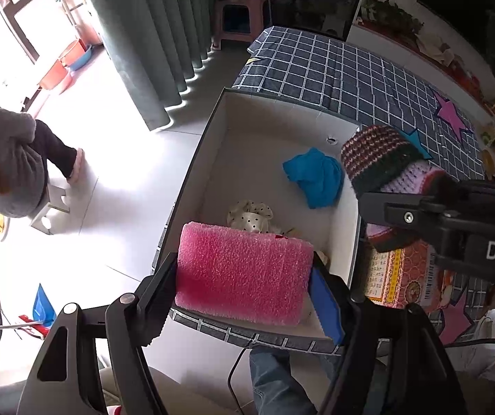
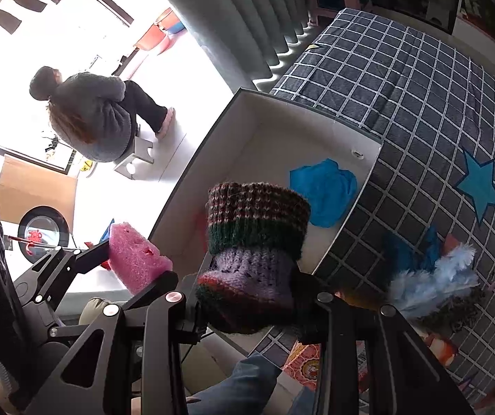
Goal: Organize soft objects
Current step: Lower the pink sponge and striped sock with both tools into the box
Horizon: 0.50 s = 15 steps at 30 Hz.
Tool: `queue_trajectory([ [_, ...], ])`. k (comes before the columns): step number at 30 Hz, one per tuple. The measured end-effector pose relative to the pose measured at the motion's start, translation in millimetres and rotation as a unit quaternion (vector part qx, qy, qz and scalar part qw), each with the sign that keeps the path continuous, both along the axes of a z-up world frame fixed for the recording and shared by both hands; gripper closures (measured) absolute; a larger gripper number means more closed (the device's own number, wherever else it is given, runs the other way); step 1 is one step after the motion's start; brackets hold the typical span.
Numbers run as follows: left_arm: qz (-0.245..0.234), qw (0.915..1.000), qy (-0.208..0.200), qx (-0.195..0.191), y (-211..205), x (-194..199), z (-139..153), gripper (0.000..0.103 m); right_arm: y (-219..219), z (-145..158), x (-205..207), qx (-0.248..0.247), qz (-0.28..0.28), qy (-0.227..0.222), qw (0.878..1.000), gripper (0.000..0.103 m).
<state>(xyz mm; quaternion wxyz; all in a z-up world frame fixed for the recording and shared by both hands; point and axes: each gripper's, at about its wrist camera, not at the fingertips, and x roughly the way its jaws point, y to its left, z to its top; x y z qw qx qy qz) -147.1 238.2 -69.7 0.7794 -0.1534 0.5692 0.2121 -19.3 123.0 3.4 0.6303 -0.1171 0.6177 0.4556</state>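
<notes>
Pink foam block point(image 1: 244, 273): was clamped between the two fingers of the left gripper point(image 1: 247, 280), jaws about halfway apart and pressing on both its ends; it hung over the near end of the box.
Knitted sock point(image 2: 254, 252): was pinched at its lower, purple part by the right gripper point(image 2: 247, 297), jaws drawn nearly together on the wool; its striped cuff stood up above the fingers, over the right wall of the box.
Box point(image 1: 212, 128): white inside, open at the top, it sat on the checked blanket at the edge nearest the floor.
Blue cloth point(image 1: 316, 176): lay crumpled inside the box, towards the far right corner.
Spotted fabric point(image 1: 250, 214): a cream piece with dark dots, lay on the box floor just behind the foam block.
Checked blanket point(image 1: 344, 76): dark with a white grid, covered the surface under the box; a blue star point(image 2: 479, 186) and a pink star point(image 1: 451, 114) lay on it to the right.
Feathers point(image 2: 434, 276): pale blue, lay on the blanket just right of the box.
Printed packet point(image 1: 399, 273): orange and patterned, lay on the blanket beside the near right corner of the box.
Seated person point(image 2: 95, 117): sat on a low stool on the bright tiled floor, well apart from the box.
Curtain point(image 1: 143, 34): green, hung in folds beyond the far end of the blanket.
</notes>
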Motion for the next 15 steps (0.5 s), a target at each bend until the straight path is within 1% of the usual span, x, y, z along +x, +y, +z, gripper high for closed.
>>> queue_trajectory([
  [9, -0.004, 0.9999, 0.011, -0.002, -5, 7, -9, 0.029, -1, -7, 5, -0.001, -0.005, 0.008, 1.0, 0.065],
  [15, -0.003, 0.9997, 0.023, -0.004, -4, 12, -18, 0.029, 0, -20, 11, -0.003, -0.007, 0.021, 1.0, 0.065],
])
